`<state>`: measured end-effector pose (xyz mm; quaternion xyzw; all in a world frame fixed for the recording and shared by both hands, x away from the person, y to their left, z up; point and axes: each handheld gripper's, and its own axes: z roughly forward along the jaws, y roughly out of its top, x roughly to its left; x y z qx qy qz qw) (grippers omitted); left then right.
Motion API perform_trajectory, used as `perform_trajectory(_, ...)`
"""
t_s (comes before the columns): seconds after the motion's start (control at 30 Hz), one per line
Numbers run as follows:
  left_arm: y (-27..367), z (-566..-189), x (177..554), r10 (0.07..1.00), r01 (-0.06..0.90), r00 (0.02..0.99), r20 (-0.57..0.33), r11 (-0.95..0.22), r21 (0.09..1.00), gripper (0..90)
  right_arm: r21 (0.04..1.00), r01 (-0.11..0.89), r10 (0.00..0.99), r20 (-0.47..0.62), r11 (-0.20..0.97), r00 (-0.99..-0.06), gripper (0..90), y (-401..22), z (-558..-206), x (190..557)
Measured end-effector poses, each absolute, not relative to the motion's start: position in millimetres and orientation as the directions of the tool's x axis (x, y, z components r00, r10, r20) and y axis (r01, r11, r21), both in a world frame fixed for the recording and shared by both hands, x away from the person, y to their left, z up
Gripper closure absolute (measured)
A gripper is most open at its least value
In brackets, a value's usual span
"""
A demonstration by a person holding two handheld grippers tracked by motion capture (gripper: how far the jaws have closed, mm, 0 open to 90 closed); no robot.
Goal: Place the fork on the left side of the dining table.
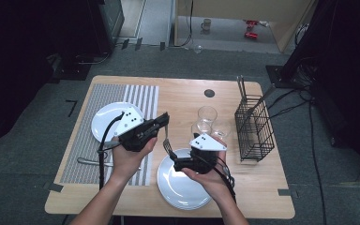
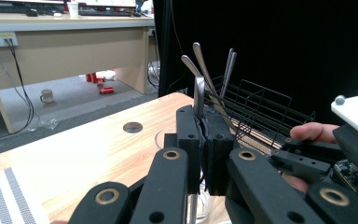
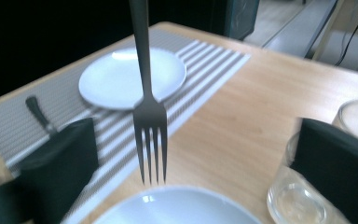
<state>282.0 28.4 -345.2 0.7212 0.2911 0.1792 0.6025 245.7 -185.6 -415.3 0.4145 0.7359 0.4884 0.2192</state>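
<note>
A metal fork [image 1: 167,140] hangs tines down over the near white plate [image 1: 183,190]. My left gripper [image 1: 164,121] is shut on its handle, and the left gripper view shows the handle [image 2: 198,98] pinched upright between the pads. My right gripper [image 1: 174,163] is just below and to the right, pointing left at the fork. In the right gripper view the fork [image 3: 149,116] hangs between the wide-apart jaws of my right gripper [image 3: 196,163], touching neither, its tines just above the plate's rim [image 3: 177,205].
A second white plate [image 1: 105,119] and a knife [image 1: 86,162] lie on the striped placemat [image 1: 89,140] at the left. Two clear glasses [image 1: 207,115] stand behind the right gripper. A black wire basket [image 1: 253,131] holding cutlery stands at the right edge.
</note>
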Motion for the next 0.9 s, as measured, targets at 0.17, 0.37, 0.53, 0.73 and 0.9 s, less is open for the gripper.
perform_trajectory(0.17, 31.0, -345.2, 283.7, 0.647, 0.201, 0.758, -0.085, -0.107, 0.974, 89.0, 0.886, 0.423, 0.826, 0.09, 0.188, -0.557, 0.0, -197.0, -420.1, 241.8)
perform_trajectory(0.37, 36.2, -346.2, 287.5, 0.659, 0.189, 0.749, -0.072, -0.109, 0.976, 89.1, 0.884, 0.433, 0.848, 0.086, 0.178, -0.523, 0.0, -212.9, -427.5, 237.3)
perform_trajectory(0.53, 39.7, -346.9, 290.4, 0.67, 0.184, 0.739, -0.067, -0.106, 0.977, 89.1, 0.879, 0.447, 0.86, 0.093, 0.166, -0.502, 0.0, -228.1, -435.5, 233.3)
perform_trajectory(0.73, 43.6, -347.7, 294.8, 0.682, 0.178, 0.728, -0.06, -0.105, 0.978, 89.1, 0.874, 0.452, 0.876, 0.069, 0.177, -0.477, 0.0, -242.9, -445.1, 226.8)
perform_trajectory(0.9, 46.8, -351.3, 304.2, 0.701, 0.178, 0.71, -0.058, -0.099, 0.979, 89.1, 0.868, 0.461, 0.883, 0.059, 0.185, -0.465, 0.0, -252.0, -453.2, 221.3)
